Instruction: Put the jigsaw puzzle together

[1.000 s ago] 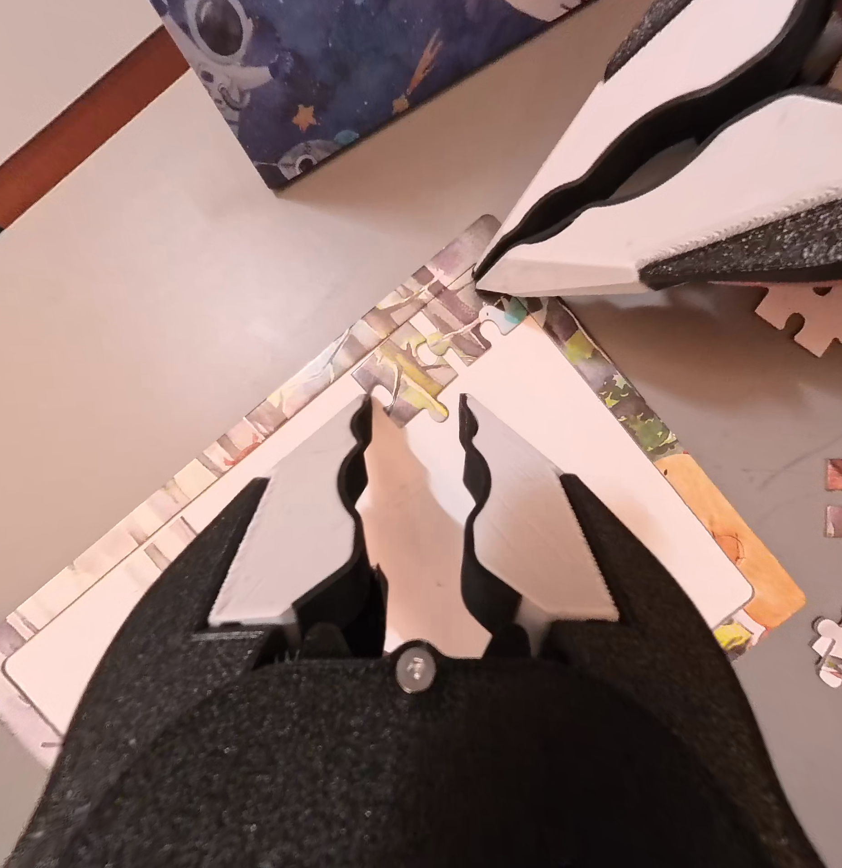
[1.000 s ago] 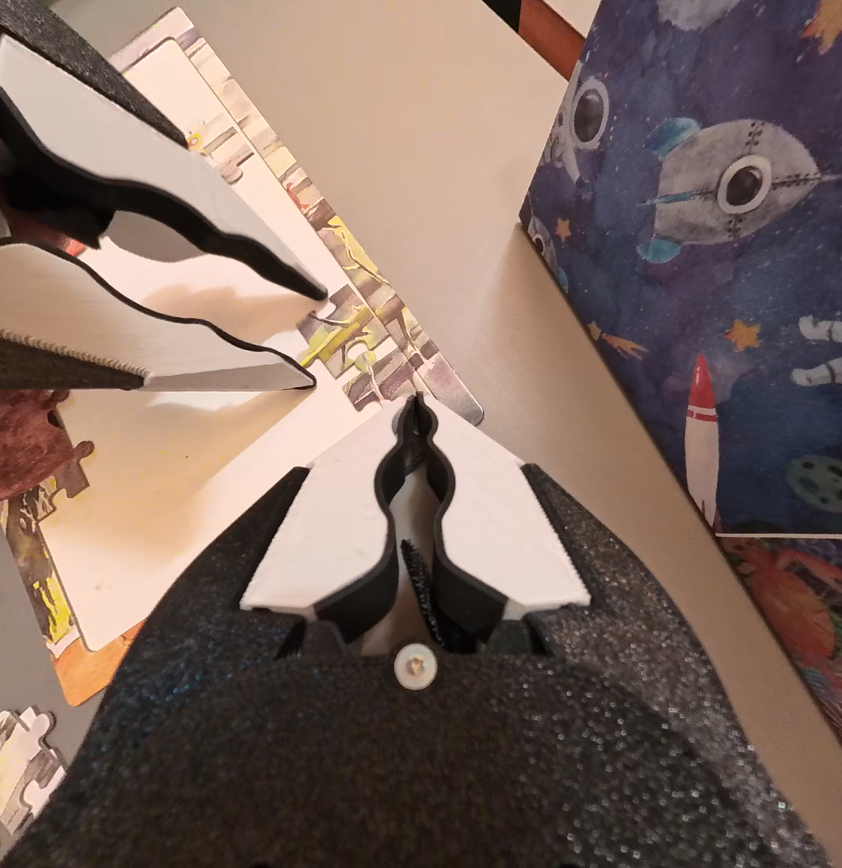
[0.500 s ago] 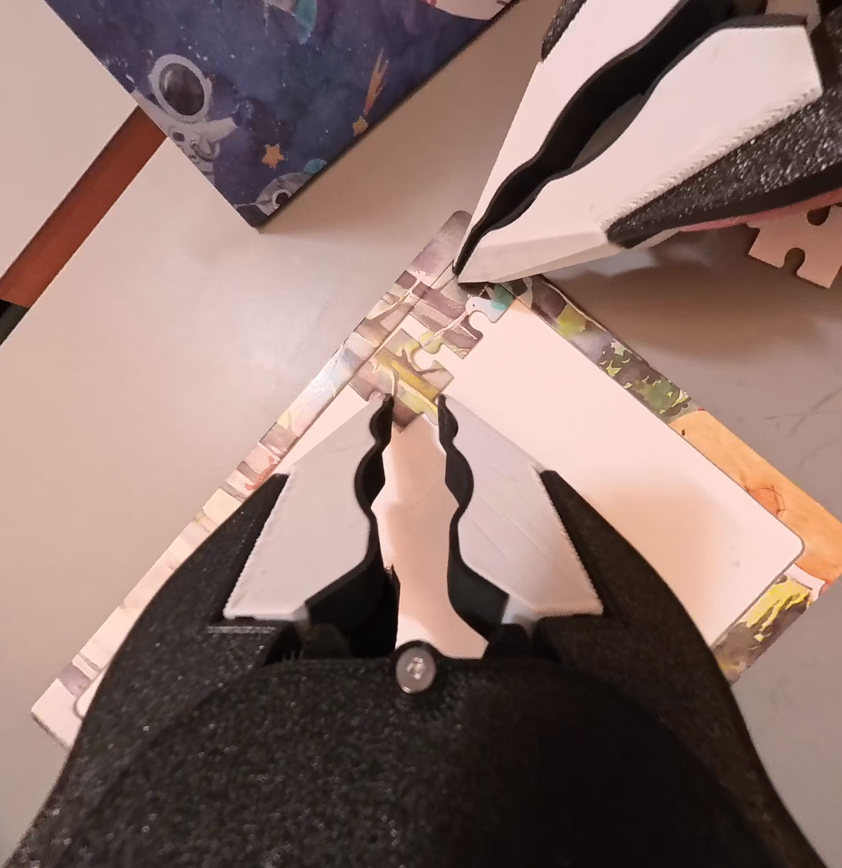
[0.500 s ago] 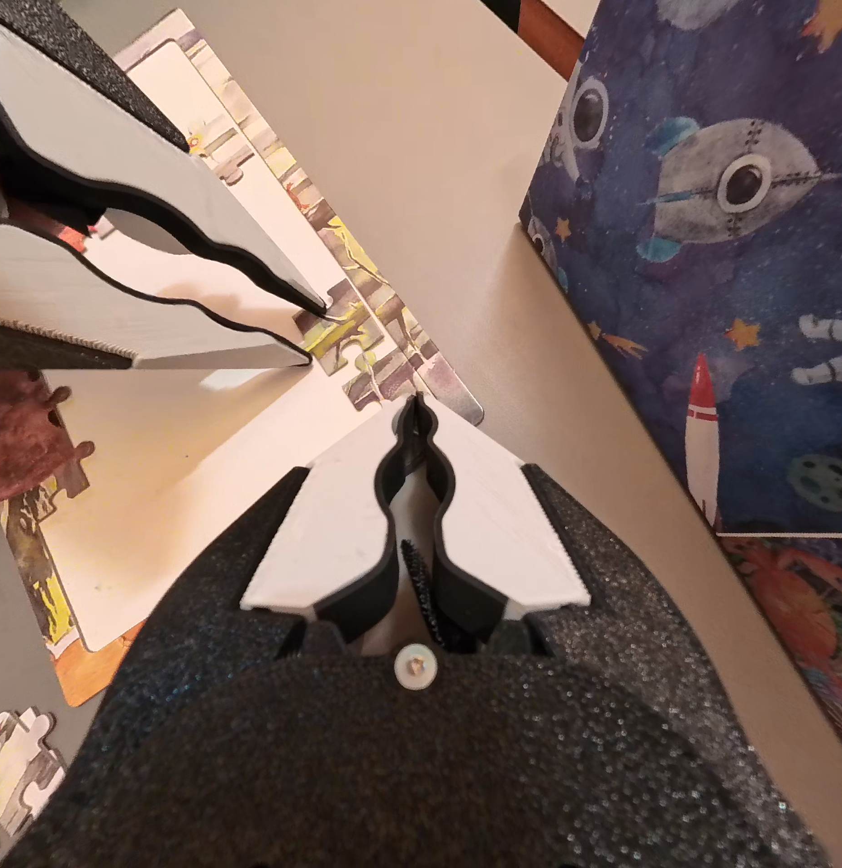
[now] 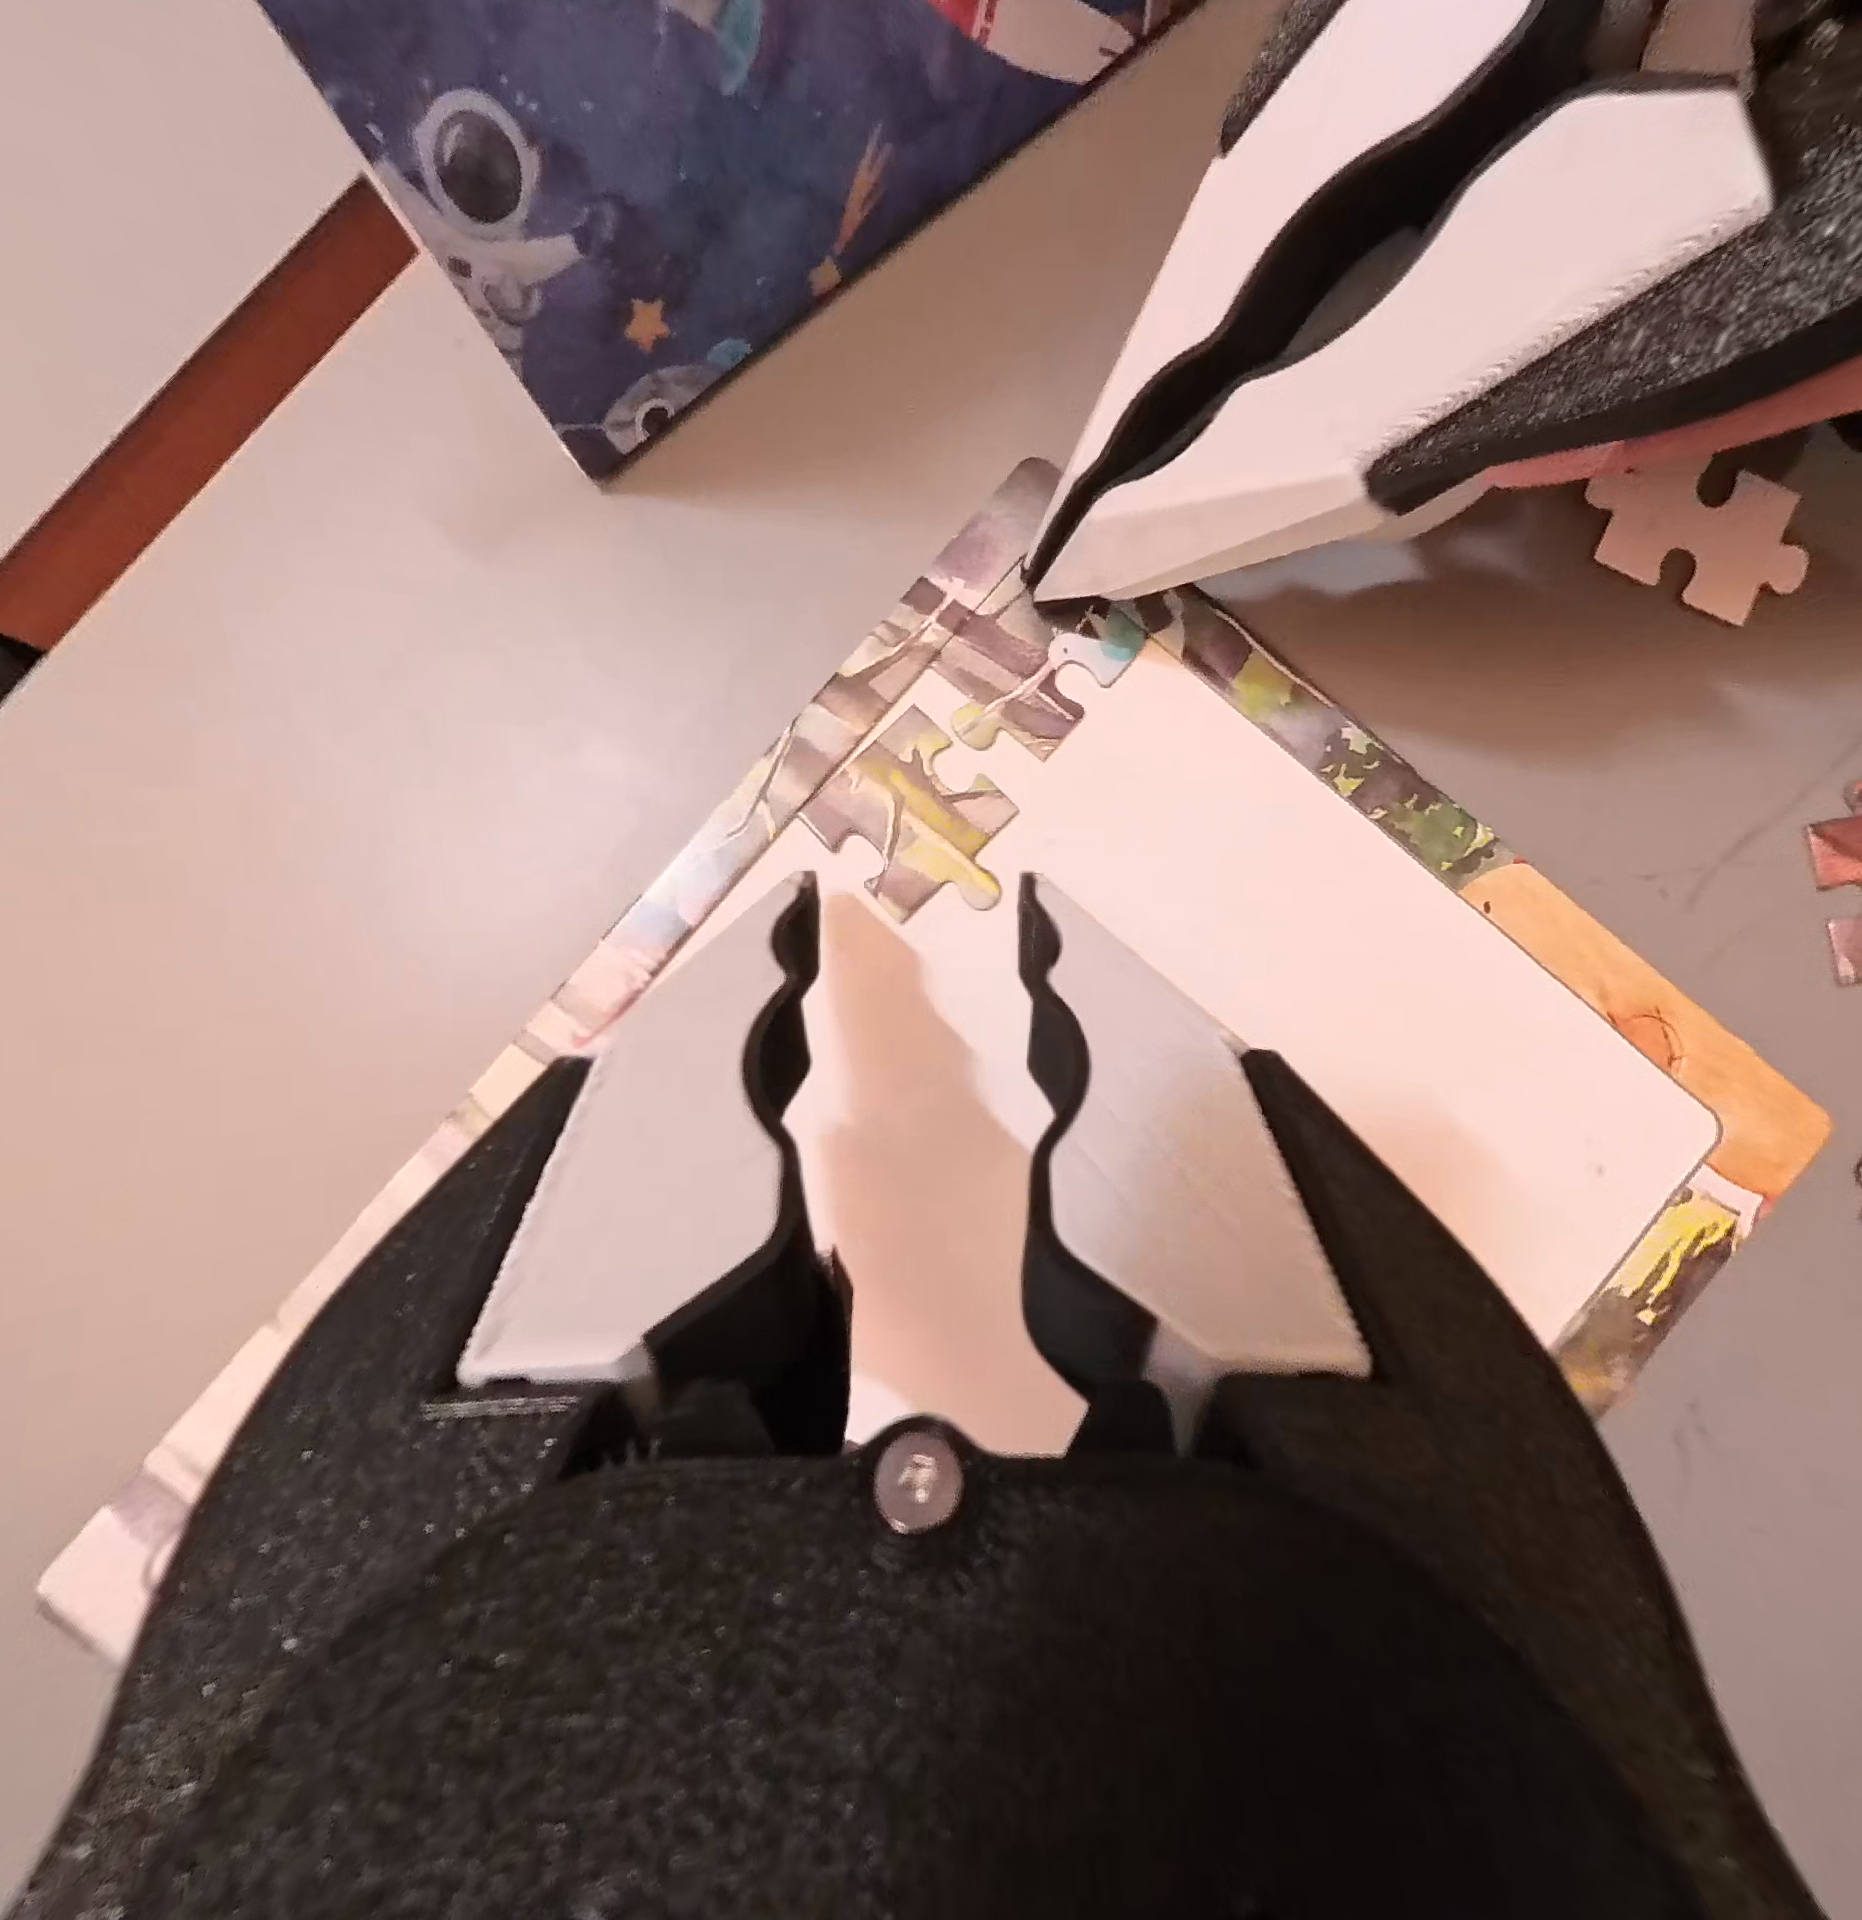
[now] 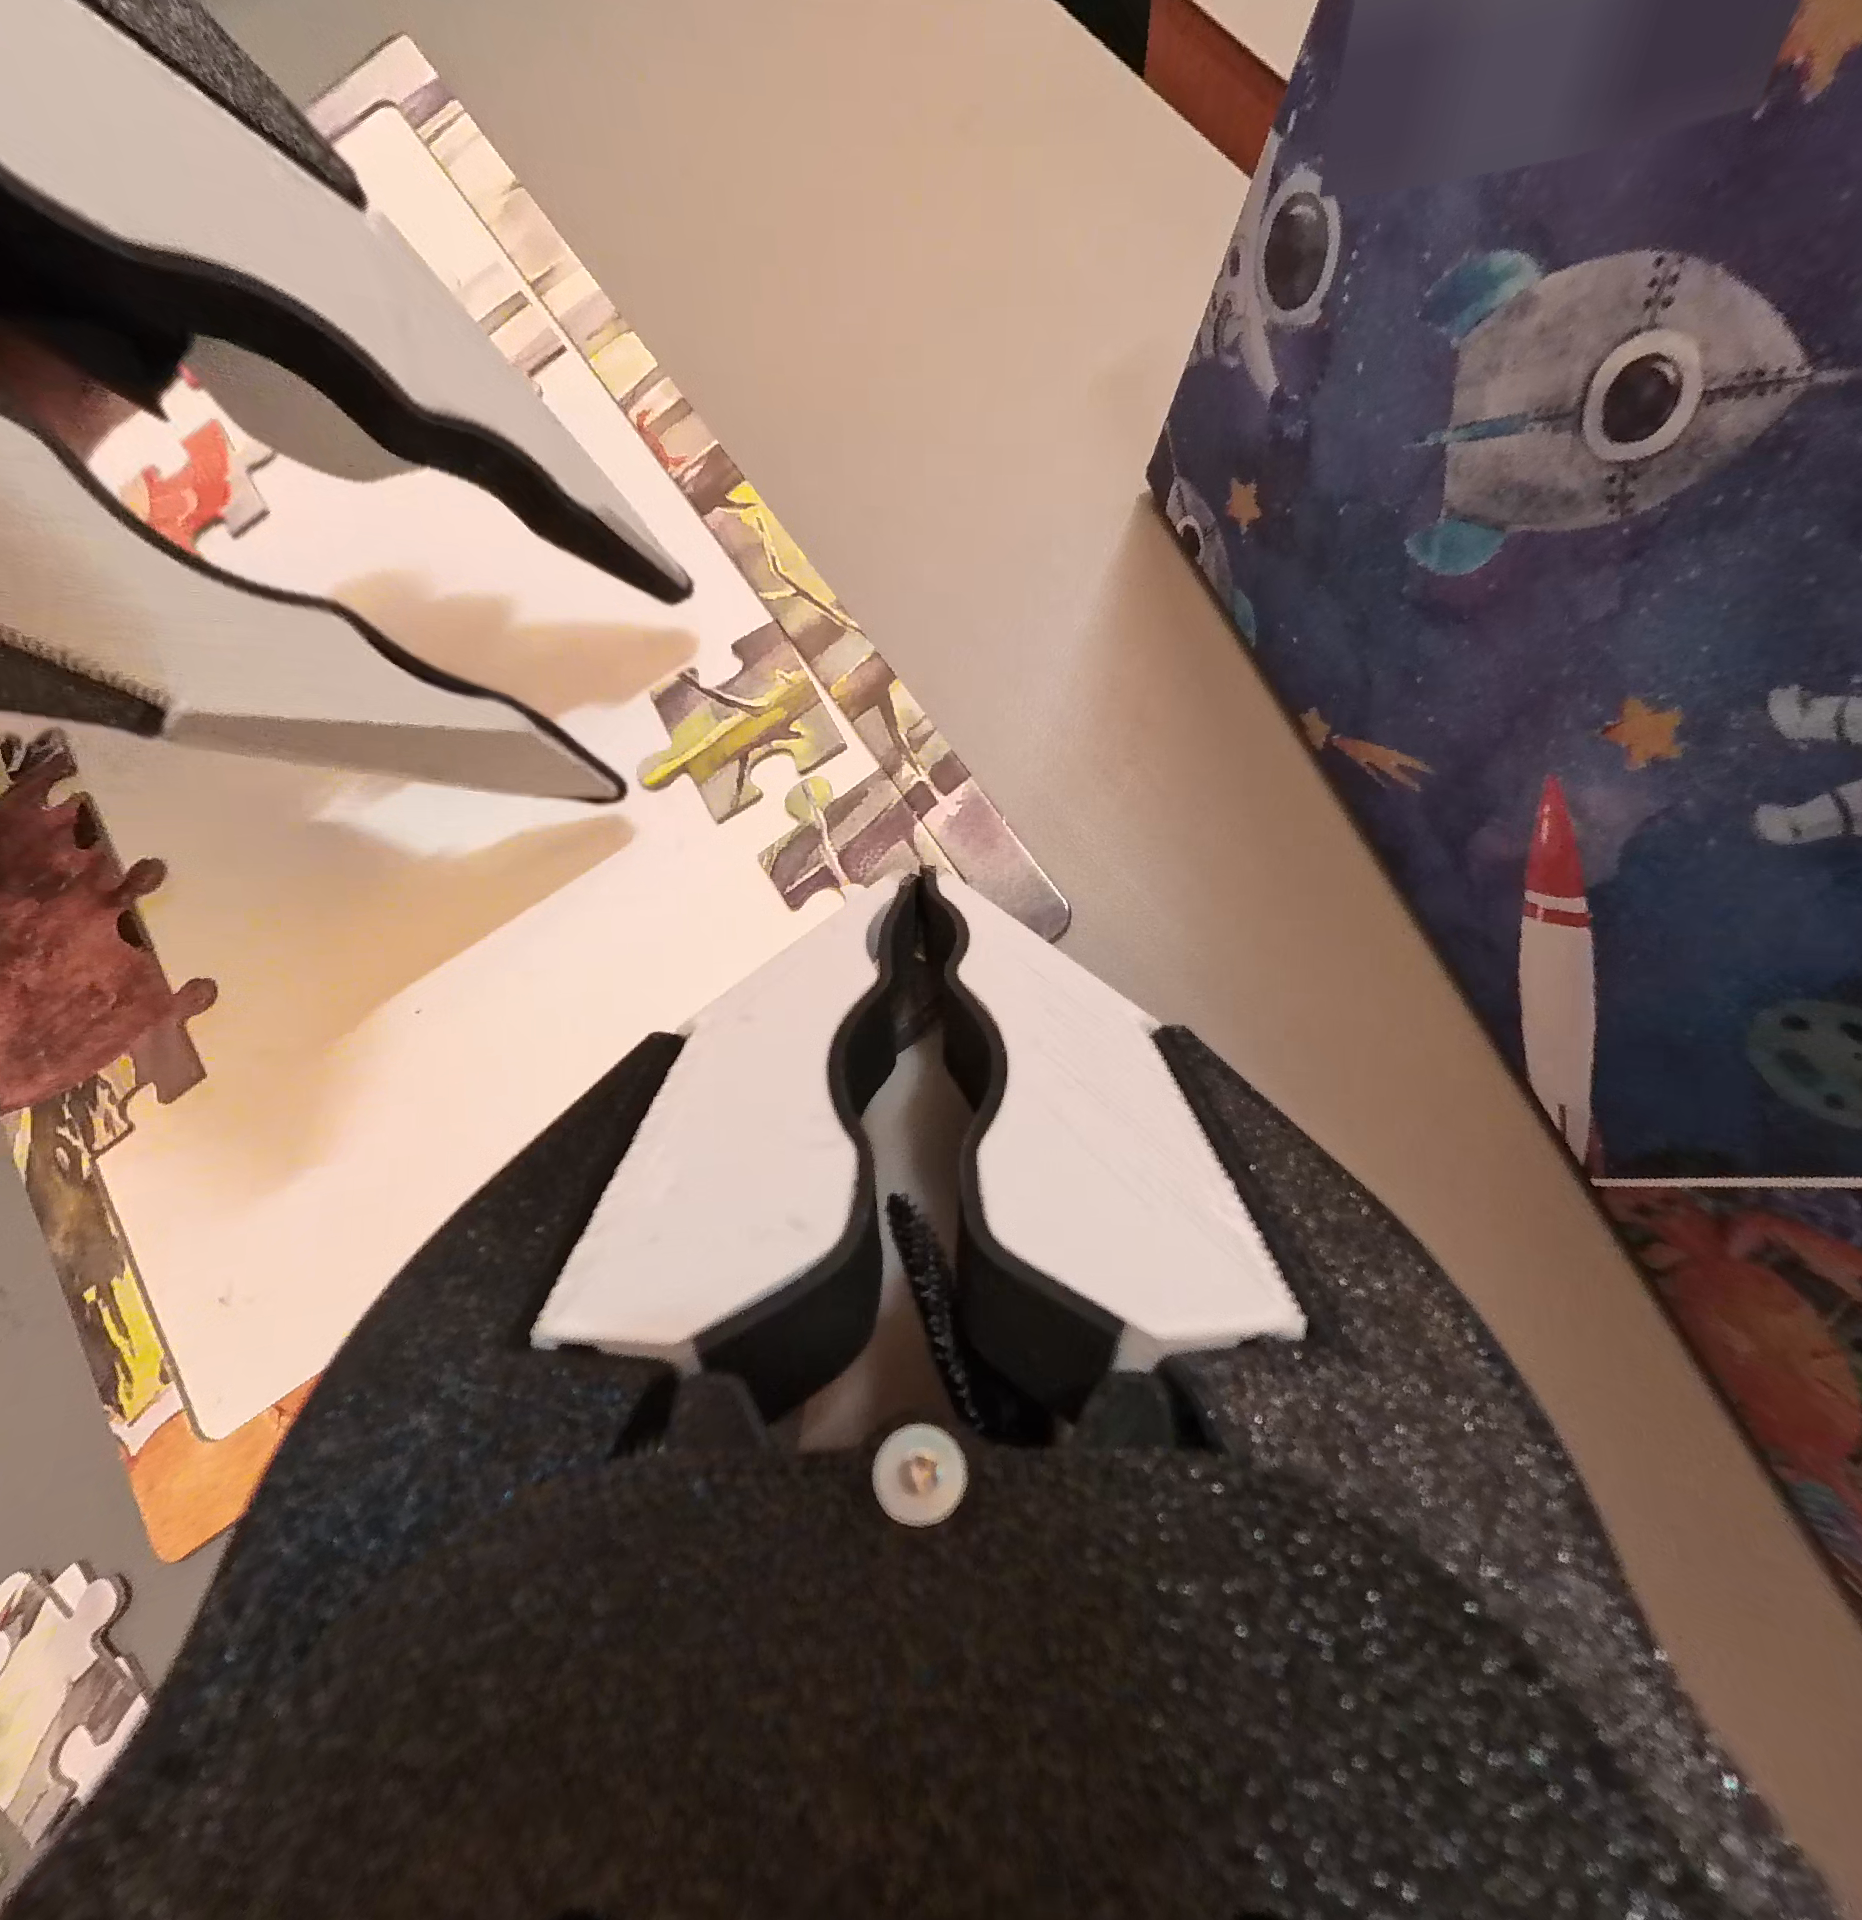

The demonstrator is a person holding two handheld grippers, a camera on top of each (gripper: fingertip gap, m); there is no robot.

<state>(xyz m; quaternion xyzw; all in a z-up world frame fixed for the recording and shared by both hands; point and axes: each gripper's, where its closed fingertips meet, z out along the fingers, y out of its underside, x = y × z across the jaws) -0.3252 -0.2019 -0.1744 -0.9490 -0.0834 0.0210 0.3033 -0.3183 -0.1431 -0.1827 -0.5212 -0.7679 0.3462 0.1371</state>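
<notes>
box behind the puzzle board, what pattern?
Dark blue space print with astronauts, stars and rockets on the box; right wrist view shows it best.

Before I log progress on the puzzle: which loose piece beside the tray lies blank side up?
The pale piece beyond the puzzle tray, beside the right gripper. The loose reddish piece shows its print.

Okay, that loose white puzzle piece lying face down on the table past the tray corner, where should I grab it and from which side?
Take the face-down piece by two opposite straight stretches of its edge, between the knobs, coming from straight above. It lies flat on the table, so only its thin rim offers a hold. The right hand-held gripper is nearest, though shut at the tray corner.
</notes>
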